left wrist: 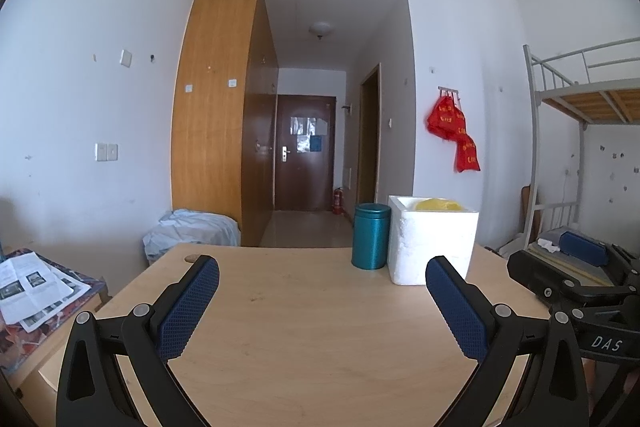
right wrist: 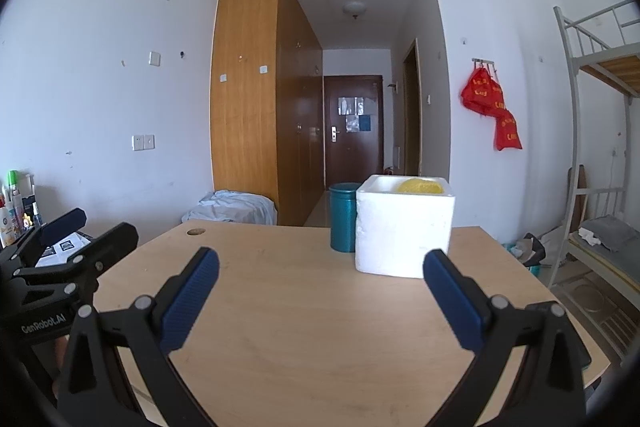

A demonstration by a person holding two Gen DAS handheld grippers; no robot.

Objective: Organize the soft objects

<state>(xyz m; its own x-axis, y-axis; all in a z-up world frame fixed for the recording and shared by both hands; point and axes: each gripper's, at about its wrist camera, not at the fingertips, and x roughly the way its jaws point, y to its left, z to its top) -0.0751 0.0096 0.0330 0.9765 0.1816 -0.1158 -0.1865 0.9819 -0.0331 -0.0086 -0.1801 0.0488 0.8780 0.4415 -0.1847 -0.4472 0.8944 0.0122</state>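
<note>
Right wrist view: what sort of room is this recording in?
Probably a dormitory room: a metal bunk bed stands at the right, a tall wooden wardrobe lines the entry hallway, and a wooden desk sits in front.

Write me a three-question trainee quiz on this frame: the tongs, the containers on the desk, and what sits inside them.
1. True or false: the left tongs and right tongs are both open and hold nothing.
2. Which container shows a yellow soft object at its top: A) the teal cylindrical metal canister, B) the white square foam box?
3. Fill in: both containers stand on the light wooden ____.

Key: 1 true; 2 B; 3 desk.
</note>
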